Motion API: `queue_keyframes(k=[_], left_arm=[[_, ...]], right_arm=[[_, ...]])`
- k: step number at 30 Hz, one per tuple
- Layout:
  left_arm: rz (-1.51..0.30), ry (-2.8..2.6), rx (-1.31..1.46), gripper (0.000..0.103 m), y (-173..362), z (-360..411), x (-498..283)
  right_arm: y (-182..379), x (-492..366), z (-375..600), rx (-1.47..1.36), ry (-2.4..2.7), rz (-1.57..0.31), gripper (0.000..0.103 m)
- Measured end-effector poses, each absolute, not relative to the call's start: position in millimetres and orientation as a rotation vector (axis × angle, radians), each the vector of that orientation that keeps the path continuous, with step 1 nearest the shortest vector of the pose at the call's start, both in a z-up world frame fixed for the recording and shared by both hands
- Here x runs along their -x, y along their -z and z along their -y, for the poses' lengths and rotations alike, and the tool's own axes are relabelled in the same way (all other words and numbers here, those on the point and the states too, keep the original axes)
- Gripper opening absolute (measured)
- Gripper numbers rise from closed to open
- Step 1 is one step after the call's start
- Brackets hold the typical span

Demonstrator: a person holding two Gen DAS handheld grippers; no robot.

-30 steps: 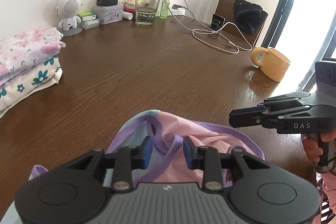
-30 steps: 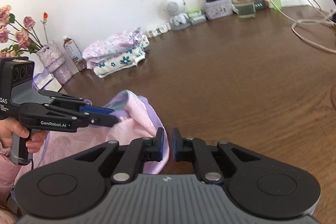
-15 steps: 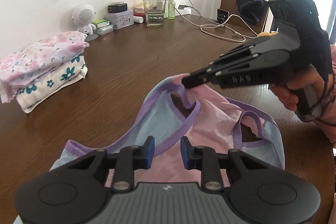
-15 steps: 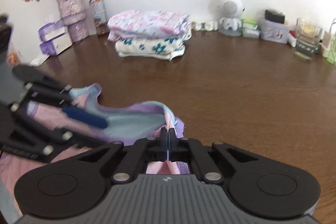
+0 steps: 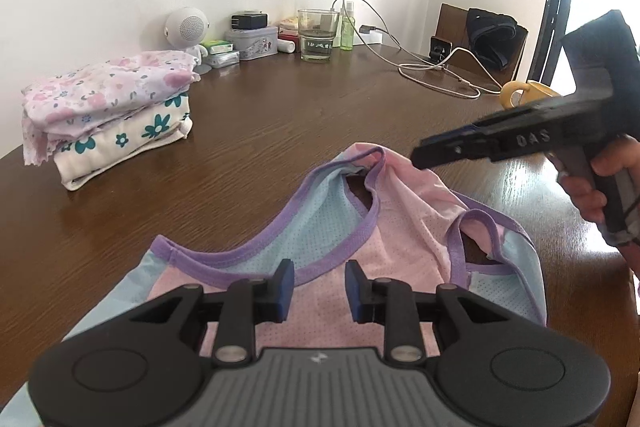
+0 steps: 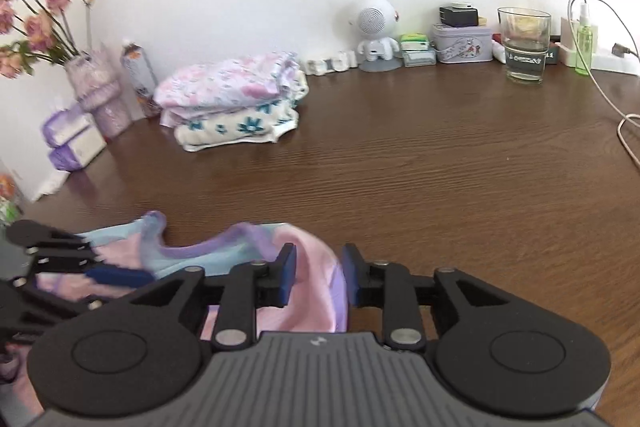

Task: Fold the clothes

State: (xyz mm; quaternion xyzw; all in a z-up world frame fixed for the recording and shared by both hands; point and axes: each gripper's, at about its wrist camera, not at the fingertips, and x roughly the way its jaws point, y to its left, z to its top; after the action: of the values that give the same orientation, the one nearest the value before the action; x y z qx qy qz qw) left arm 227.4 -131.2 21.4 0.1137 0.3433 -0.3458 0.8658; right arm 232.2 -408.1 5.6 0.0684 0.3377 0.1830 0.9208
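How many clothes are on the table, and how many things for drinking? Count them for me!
Folded clothes in the stack: 2, a pink floral one on a white one with teal flowers
Clothes not folded yet: 1, the pink and blue top
Drinking things: 2, a glass and a yellow mug
Total: 5

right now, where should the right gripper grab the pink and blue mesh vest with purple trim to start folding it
Take the pink and blue mesh vest with purple trim by the far shoulder strap, the raised purple-edged hump. The open right gripper is just right of it, so come in low from the right. That hump stands off the brown wooden table, while the rest lies flat. The left gripper is open over the near neckline.
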Motion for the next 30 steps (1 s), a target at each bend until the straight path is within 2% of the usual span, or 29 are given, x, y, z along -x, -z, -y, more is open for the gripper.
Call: queue_keyframes(k=[10,11,13,14,20,23,27,30], left_arm=[[-0.721,0.702,-0.269,0.027,-31.6,125.5,-218.3],[-0.721,0.699,-0.272,0.028,-32.6,124.9,-217.4],[-0.725,0.689,-0.28,0.032,-35.1,119.5,-212.2],[-0.729,0.679,-0.285,0.032,-36.7,113.9,-207.2],[-0.77,0.687,-0.258,0.032,-41.7,88.1,-172.4],[-0.789,0.745,-0.237,0.032,-40.5,96.6,-155.6],[-0.787,0.752,-0.285,0.032,-32.9,120.5,-142.9],[-0.786,0.758,-0.32,0.032,-27.1,138.5,-133.3]], right_arm=[[4.9,-169.5,387.7,0.003,-0.38,-0.738,0.026],[5.9,-168.1,383.5,0.03,-0.379,-0.741,0.023],[7.3,-164.8,379.2,0.082,-0.372,-0.745,0.005],[6.8,-163.0,380.1,0.095,-0.361,-0.744,0.003],[-4.9,-148.2,396.3,0.06,-0.367,-0.707,0.006],[-4.3,-146.2,388.0,0.094,-0.384,-0.706,0.007],[3.3,-154.8,377.3,0.137,-0.35,-0.723,0.017],[5.0,-155.9,374.8,0.146,-0.338,-0.723,0.019]])
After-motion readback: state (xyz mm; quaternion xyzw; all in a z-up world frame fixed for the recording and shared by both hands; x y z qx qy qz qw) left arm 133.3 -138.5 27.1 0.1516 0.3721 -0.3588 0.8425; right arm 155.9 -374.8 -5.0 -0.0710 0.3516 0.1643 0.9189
